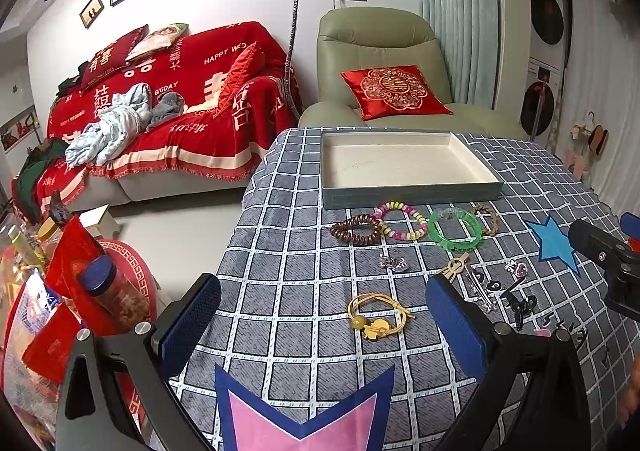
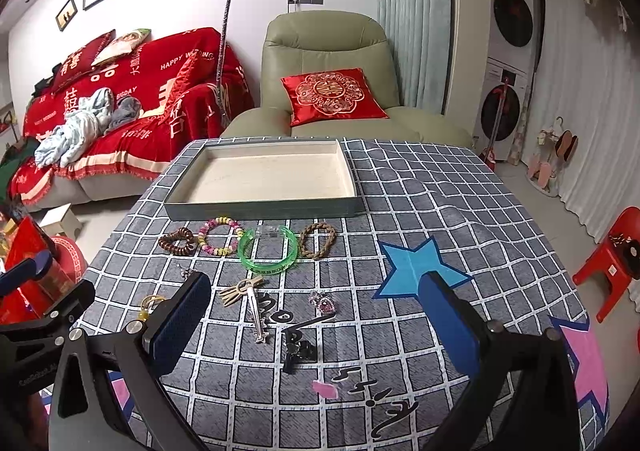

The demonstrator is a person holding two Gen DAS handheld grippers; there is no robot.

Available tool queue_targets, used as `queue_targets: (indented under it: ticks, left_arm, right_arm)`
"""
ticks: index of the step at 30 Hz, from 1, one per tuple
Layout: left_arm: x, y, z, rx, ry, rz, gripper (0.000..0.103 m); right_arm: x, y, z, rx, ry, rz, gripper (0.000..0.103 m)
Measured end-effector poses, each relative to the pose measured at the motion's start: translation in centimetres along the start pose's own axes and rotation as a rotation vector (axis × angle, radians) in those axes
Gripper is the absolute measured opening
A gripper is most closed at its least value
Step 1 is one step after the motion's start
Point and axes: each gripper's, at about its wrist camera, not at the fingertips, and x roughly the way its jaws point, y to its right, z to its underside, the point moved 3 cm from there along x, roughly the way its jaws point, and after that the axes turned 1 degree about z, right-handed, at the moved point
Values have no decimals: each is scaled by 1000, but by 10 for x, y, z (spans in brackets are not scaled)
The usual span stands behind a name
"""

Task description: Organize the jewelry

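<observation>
An empty cream-lined tray (image 1: 408, 195) (image 2: 260, 207) sits at the table's far side. In front of it lie a brown coil bracelet (image 1: 356, 229) (image 2: 178, 241), a beaded bracelet (image 1: 402, 221) (image 2: 220, 237), a green bangle (image 1: 454, 229) (image 2: 268, 247) and a braided bracelet (image 1: 486, 219) (image 2: 318, 239). Nearer lie a yellow hair tie (image 1: 376, 315), a silver charm (image 1: 394, 263), a hair clip (image 2: 256, 311), a pink charm (image 2: 322, 303) and a black clip (image 2: 298, 355). My left gripper (image 1: 324, 327) is open above the yellow hair tie. My right gripper (image 2: 316, 323) is open above the clips.
The table has a grey checked cloth (image 2: 440, 211) with a blue star patch (image 2: 416, 267) and a pink star patch (image 1: 304, 423). A red sofa (image 1: 168, 99) and green armchair (image 1: 380, 63) stand behind. Snack jars and red packets (image 1: 80, 291) crowd the left. A red stool (image 2: 612, 267) is right.
</observation>
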Motion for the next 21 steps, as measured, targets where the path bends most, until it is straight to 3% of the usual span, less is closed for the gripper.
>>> queue_targets:
  ticks: [21]
  left_arm:
    - [-2,4,0,7,-2,3,103]
  right_arm:
    - [-3,-4,2,6,0,-18,103]
